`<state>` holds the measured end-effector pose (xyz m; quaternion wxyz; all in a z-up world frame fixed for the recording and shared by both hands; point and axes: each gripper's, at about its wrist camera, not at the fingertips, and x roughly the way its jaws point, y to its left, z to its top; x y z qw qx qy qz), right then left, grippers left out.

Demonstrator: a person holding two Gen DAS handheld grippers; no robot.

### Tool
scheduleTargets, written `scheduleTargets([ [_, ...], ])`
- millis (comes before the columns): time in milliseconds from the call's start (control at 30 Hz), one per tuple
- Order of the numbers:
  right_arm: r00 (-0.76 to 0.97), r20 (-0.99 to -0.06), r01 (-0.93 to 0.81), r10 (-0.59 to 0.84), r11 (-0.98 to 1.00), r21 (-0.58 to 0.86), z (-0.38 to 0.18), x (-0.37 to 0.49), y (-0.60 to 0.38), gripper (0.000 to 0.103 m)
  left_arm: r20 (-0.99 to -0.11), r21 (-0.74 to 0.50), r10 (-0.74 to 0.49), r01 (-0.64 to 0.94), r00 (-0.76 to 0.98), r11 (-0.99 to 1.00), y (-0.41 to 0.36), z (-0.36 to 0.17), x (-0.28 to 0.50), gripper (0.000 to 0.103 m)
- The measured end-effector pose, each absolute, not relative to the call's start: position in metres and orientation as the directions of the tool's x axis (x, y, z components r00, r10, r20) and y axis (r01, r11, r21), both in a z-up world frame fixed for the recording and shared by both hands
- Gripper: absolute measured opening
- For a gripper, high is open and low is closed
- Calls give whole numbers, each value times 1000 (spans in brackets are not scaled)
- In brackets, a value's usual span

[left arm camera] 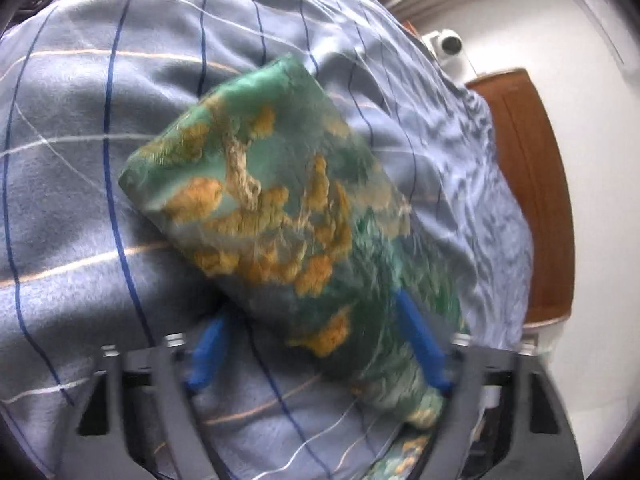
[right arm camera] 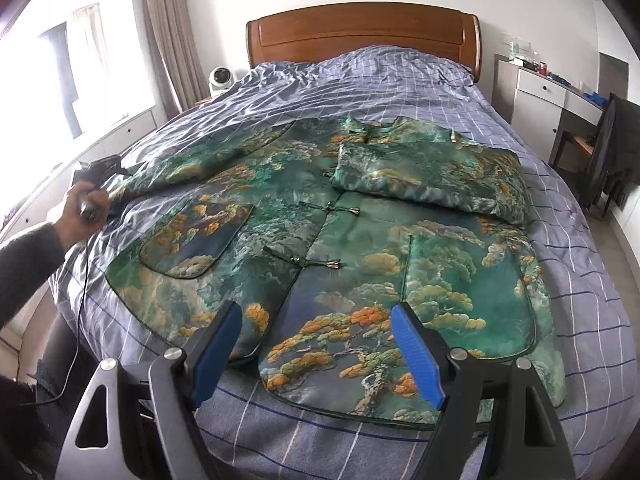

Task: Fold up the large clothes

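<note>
- Green brocade jacket (right arm camera: 320,240) spread front-up on checked bedsheet (right arm camera: 400,80), collar toward headboard (right arm camera: 360,36); one sleeve already folded across chest, other sleeve (left arm camera: 272,200) stretched out to bed edge.
- Likely padded, soft but bulky, satin face probably slippery; best taken at sleeve cuff or hem corner, pinching through full thickness.
- Left gripper (left arm camera: 316,344) at far sleeve end; cloth between blue fingers (left arm camera: 420,340), jaws part-closed; actual pinch impossible to tell through blur.
- Right gripper (right arm camera: 320,356) open wide, empty, hanging over hem near front opening, not visibly touching fabric.
</note>
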<state>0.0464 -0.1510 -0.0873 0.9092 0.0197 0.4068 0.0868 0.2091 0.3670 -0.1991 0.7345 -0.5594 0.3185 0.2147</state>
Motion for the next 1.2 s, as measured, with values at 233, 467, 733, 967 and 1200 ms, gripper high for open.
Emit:
scheduleTargets([
  [233,635,-747,-145,195,981,133,-95,51,-148,79,-768,-499,71,-664,636,557,337,-147,229,8],
  [467,654,-728,-145,205,979,145,-93,48,-150,79,-609,-96,331,-482,720,871,224,-39,256,7],
  [733,682,-707,-108,188,982,157,-88,42,-162,79,-447,318,272,-133,852,939,46,-24,255,8],
  [967,691,-704,-72,164,985,158,-86,41,-174,79,-663,334,132,133,737,933,-63,-117,255,34],
  [1200,694,-706,-53,139,988,142,-77,54,-190,79,-708,346,81,245,701,906,-76,-148,206,75],
])
